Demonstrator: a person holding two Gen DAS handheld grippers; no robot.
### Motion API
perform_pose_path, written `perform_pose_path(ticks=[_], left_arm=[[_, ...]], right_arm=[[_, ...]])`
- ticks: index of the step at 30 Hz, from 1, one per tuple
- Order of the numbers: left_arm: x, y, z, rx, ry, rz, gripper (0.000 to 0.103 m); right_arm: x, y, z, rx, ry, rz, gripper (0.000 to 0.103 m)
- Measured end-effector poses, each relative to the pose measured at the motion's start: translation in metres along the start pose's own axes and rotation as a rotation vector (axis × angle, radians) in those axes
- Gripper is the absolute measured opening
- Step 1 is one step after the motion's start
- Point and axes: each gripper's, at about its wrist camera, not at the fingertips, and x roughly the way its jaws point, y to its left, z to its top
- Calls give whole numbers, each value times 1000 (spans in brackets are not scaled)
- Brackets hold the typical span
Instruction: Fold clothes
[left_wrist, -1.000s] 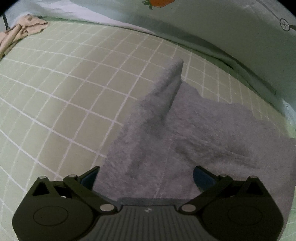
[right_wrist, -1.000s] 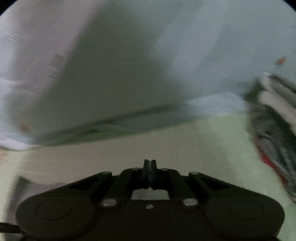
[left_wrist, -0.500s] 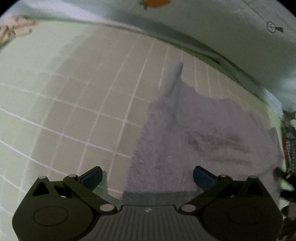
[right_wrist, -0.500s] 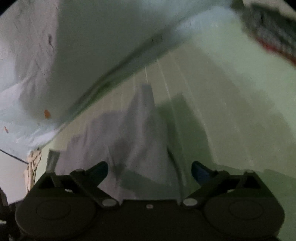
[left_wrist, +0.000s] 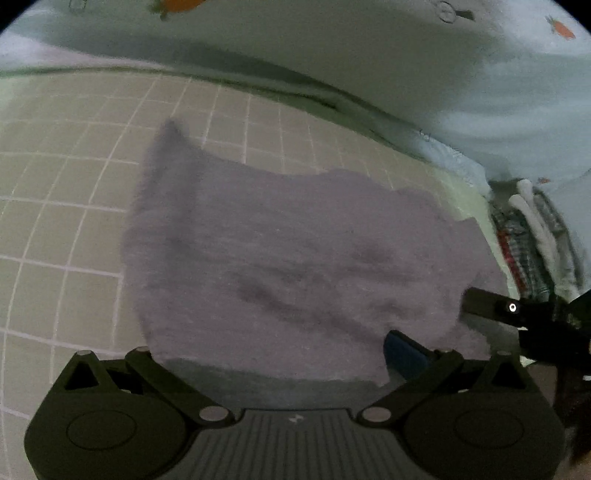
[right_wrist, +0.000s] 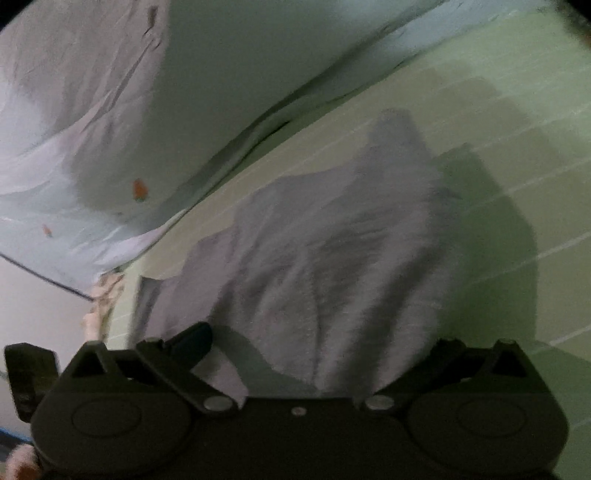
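Observation:
A grey fuzzy garment (left_wrist: 295, 258) lies rumpled on the green checked bed sheet (left_wrist: 66, 206), one corner standing up at the far left. My left gripper (left_wrist: 273, 350) is open at its near edge, jaws wide apart with the cloth between them. The right gripper's body shows at the garment's right edge in the left wrist view (left_wrist: 517, 314). In the right wrist view the same garment (right_wrist: 332, 258) lies bunched in front of my open right gripper (right_wrist: 314, 343), its near edge between the wide-apart jaws.
A pale blue quilt with carrot prints (left_wrist: 406, 55) is heaped along the far side. A stack of folded clothes (left_wrist: 532, 240) sits at the right. A beige garment (right_wrist: 103, 295) lies at the bed's far end.
My right gripper opened from shut and swung down to the garment's edge. My left gripper shifted along the near edge, so the garment now sits centred in its view.

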Motion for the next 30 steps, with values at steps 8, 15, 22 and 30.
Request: perform_pose_path(ticks=[8,15,22,30], left_arm=[[-39,11,-55,-225,-88,-85,49],[-92,18,-115,-287,-139,-114,33],[-143,23,-146,-287,-220,-90,30],[-170,-17,-148,-222,-260,-42,29]], right_arm=[[-19,39,-44,96,-26,-99,51],[-64,74,-88,58,22,-112,48],[-80,93,-121,63,58,-77,47],[-117,87,-133,81,41,0,47]])
